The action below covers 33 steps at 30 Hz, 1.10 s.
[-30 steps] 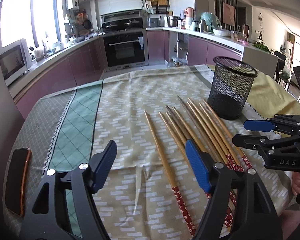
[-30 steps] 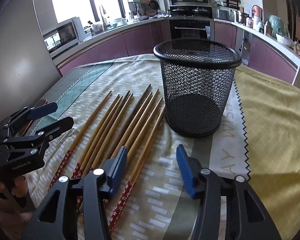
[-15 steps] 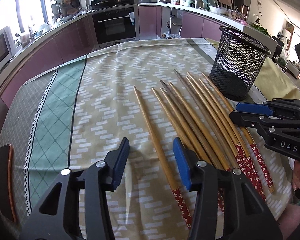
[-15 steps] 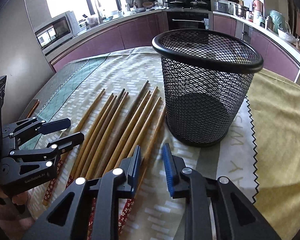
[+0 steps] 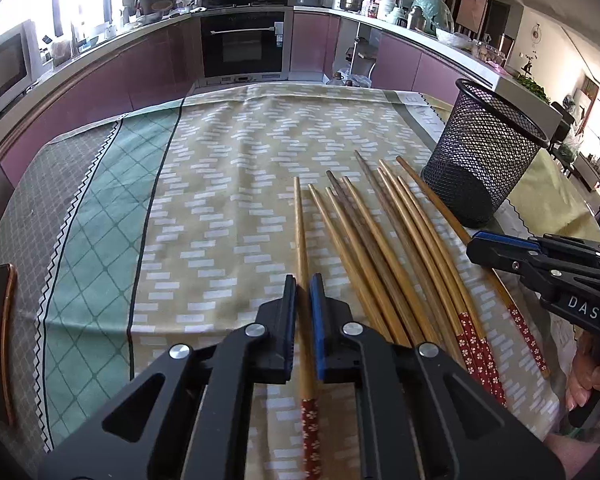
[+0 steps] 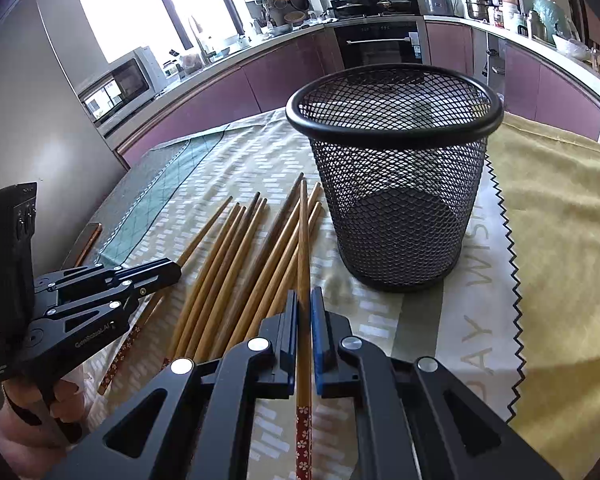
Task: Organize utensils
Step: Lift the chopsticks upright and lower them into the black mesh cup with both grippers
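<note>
Item: your left gripper (image 5: pixel 303 280) has just closed on the leftmost brown bamboo chopstick (image 5: pixel 300 232), and your right gripper (image 6: pixel 304 296) on the rightmost chopstick (image 6: pixel 302 240), each shaft running forward between the pads. Black wire-mesh cup (image 6: pixel 396 184): empty, upright, ahead-right of your right gripper, the nearer one. Remaining chopsticks (image 5: pixel 384 240): flat on the patterned tablecloth (image 5: pixel 220 184), between both tools.

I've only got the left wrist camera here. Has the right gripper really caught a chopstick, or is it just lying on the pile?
Observer: Caught. In the right wrist view the right gripper has just closed its jaws on one chopstick, with a pad pressing on each side.
Operator: Good. Is there anything inside the basket yet? I only see it through the mesh.
Observer: No. From above, the basket holds nothing, and its dark bottom is bare.
</note>
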Each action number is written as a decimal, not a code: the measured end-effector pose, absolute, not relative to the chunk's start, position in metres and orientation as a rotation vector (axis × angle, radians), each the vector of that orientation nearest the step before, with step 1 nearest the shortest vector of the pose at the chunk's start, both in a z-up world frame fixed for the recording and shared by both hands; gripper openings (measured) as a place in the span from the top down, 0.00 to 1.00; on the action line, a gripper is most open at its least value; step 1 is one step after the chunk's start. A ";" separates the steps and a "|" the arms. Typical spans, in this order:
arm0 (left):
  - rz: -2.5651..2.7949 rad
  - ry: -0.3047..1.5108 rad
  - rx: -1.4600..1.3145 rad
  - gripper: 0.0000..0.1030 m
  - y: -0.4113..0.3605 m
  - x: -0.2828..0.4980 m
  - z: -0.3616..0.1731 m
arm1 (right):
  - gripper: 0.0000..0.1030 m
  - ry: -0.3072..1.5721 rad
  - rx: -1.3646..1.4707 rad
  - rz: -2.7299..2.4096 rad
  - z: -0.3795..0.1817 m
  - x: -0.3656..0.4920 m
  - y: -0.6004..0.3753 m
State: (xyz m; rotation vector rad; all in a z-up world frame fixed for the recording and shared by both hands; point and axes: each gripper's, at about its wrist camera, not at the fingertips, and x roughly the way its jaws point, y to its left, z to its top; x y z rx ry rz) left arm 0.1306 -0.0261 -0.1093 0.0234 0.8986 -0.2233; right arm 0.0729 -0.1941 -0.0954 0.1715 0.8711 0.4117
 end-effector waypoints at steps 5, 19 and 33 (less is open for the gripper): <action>-0.267 0.880 -0.009 0.92 -0.018 0.120 -0.094 | 0.94 0.799 0.171 0.473 -0.075 0.059 -0.200; -0.493 0.669 -0.117 0.93 -0.010 0.088 0.005 | 0.94 0.577 0.246 0.530 -0.008 0.041 -0.240; -0.618 0.421 -0.197 0.93 -0.045 0.111 0.100 | 0.94 0.388 0.226 0.512 0.070 0.059 -0.280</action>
